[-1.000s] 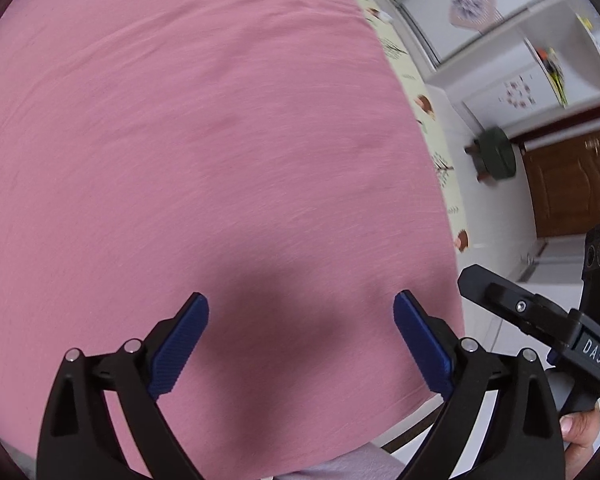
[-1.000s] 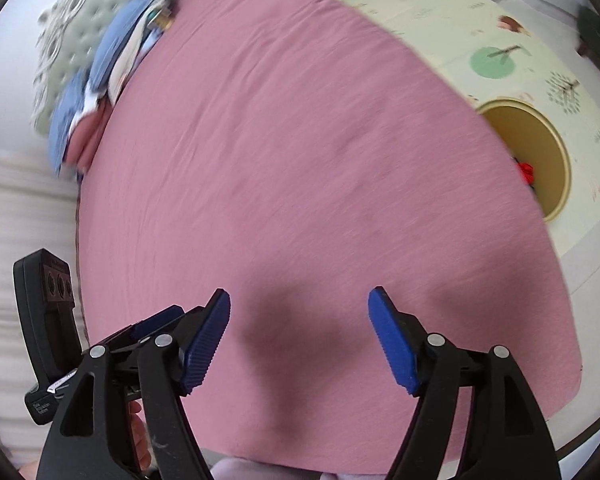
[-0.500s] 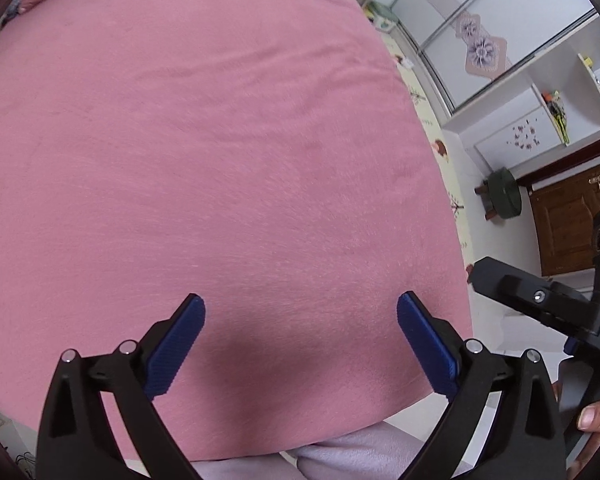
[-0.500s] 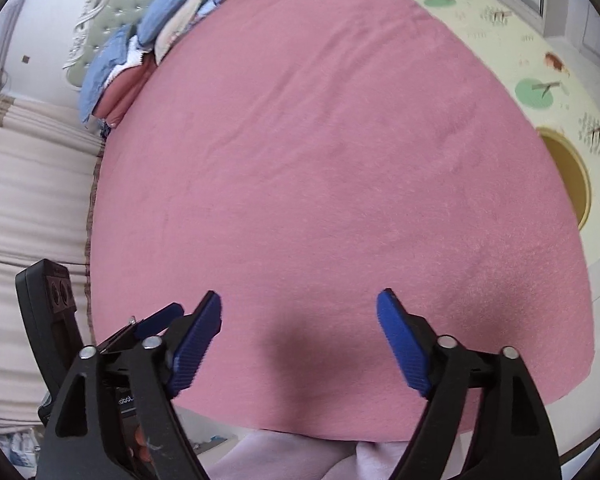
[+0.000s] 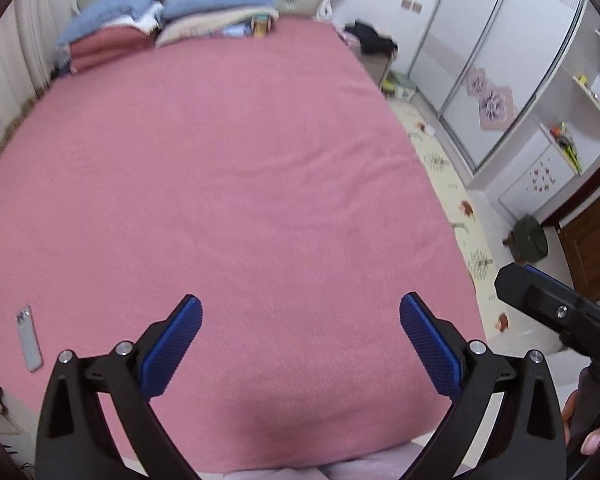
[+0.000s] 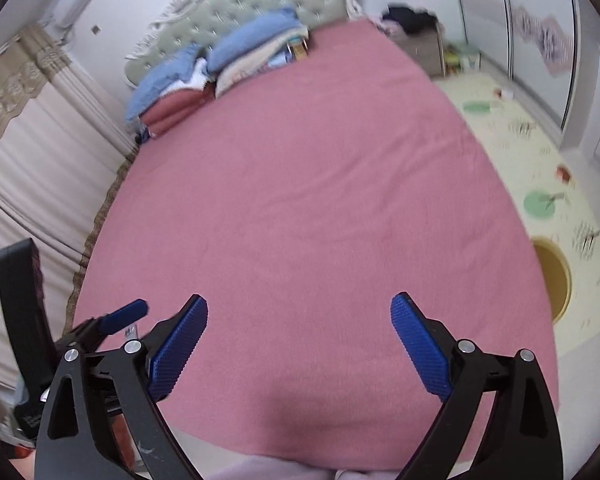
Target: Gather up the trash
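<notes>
My left gripper (image 5: 300, 344) is open and empty above the near end of a bed with a pink cover (image 5: 220, 168). My right gripper (image 6: 300, 344) is open and empty over the same cover (image 6: 300, 200). A round yellow bin (image 6: 554, 280) stands on the patterned floor mat right of the bed. No trash shows on the pink cover. The right gripper's body (image 5: 560, 316) shows at the right edge of the left wrist view, and the left gripper's body (image 6: 108, 320) at the left of the right wrist view.
A grey phone (image 5: 30, 338) lies on the cover near its left edge. Folded blue, white and pink bedding (image 5: 160, 16) is stacked at the green headboard (image 6: 260, 4). A dark green stool (image 5: 532, 238), wardrobe doors (image 5: 480, 60) and a brown door stand to the right. Curtains (image 6: 32, 184) hang left.
Both grippers have tilted up and drawn back, so the headboard, the bedding and the room have come into view. Both stay open and empty.
</notes>
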